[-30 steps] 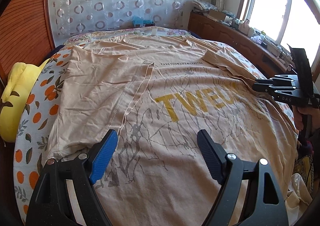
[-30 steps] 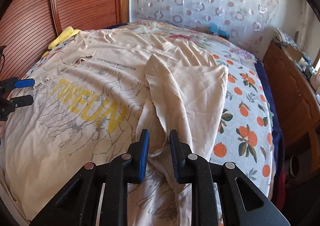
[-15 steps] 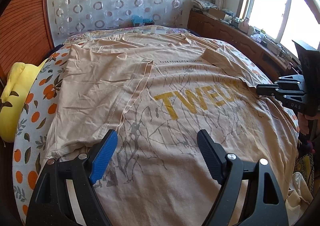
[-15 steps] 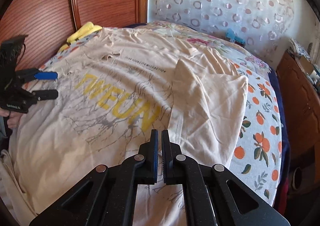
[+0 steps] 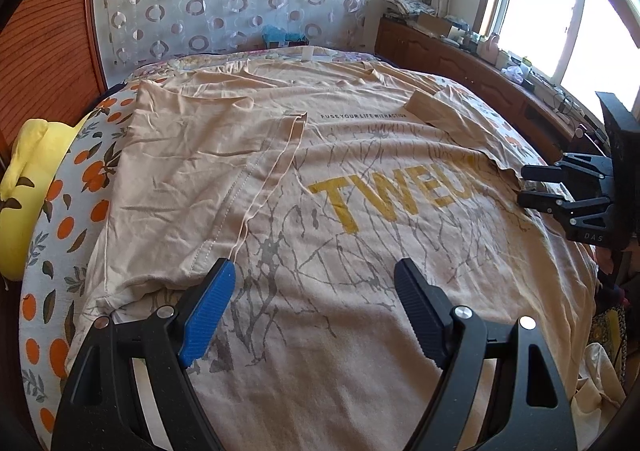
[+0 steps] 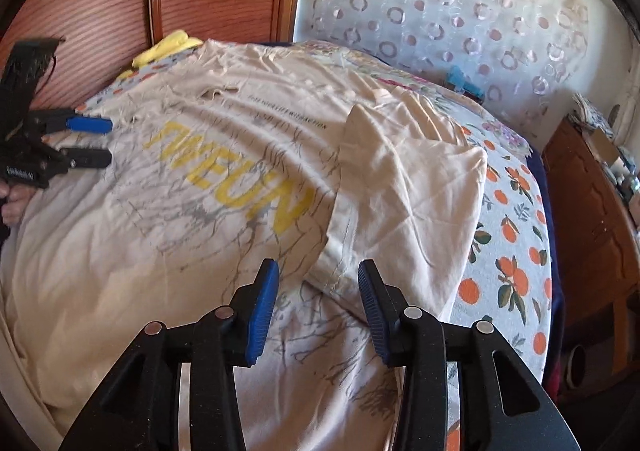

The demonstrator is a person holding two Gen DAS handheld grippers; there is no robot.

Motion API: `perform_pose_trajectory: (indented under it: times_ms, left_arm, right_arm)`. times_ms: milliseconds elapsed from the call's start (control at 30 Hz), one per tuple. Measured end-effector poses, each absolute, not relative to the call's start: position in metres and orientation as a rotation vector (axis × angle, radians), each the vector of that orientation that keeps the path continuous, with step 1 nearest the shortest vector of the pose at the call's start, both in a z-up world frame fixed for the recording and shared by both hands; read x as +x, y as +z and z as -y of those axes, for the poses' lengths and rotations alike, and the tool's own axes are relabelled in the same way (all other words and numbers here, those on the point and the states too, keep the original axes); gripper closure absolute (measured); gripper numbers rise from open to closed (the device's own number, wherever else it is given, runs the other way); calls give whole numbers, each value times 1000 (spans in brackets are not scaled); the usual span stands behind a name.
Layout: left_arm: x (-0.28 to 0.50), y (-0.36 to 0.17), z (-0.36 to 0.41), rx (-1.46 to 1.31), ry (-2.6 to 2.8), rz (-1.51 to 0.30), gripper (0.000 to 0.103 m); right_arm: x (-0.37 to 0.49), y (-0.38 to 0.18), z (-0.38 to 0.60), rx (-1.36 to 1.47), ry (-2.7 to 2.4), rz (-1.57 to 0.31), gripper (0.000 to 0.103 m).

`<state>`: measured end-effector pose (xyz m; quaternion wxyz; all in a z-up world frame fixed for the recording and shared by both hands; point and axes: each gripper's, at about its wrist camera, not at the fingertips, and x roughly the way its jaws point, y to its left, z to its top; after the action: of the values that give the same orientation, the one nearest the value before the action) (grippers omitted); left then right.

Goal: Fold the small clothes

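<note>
The left gripper (image 5: 314, 293) hovers with its blue-padded jaws spread wide and nothing between them, low over the lower front of a beige T-shirt (image 5: 360, 251) laid print-up on a bed. The shirt covers most of the mattress, its yellow lettering (image 5: 392, 195) and grey branch-like print facing up. One side of the shirt, sleeve included, is folded inward onto the shirt's front, forming a plain beige panel (image 5: 192, 187) whose stitched hem (image 5: 236, 203) runs beside the lettering; the left gripper's blue pad sits just beside the panel's lower corner.

The right gripper (image 6: 318, 299), seen through its own camera, is parted to a moderate gap, jaws empty, poised over the lower end of the shirt's other folded-in side (image 6: 408, 203). That flap's hemmed corner (image 6: 336, 271) lies just beyond the fingertips; whether the pads touch the cloth cannot be told. From the left camera the same gripper (image 5: 524, 185) appears at the shirt's far edge, jaws apart.

A sheet printed with oranges (image 6: 516, 219) shows past the shirt's edge on both sides. A yellow cushion (image 5: 28, 187) sits against the wooden headboard (image 6: 100, 11), near the shirt's collar side. A low wooden cabinet (image 5: 472, 67) under a bright window (image 5: 560, 3) stands well apart from the shirt.
</note>
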<state>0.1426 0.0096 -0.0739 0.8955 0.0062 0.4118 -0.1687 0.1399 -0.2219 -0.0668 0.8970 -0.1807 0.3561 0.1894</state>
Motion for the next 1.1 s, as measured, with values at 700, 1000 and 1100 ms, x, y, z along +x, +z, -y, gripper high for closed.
perform_pose_trajectory:
  times_ms: [700, 1000, 1100]
  left_arm:
    - [144, -51, -25, -3, -321, -791, 21]
    - [173, -27, -25, 46, -301, -753, 21]
    - [180, -24, -27, 52, -293, -749, 21]
  right_arm:
    - [131, -58, 225, -310, 473, -725, 80]
    - [173, -36, 206, -254, 511, -682, 71]
    - [207, -42, 190, -310, 444, -682, 71]
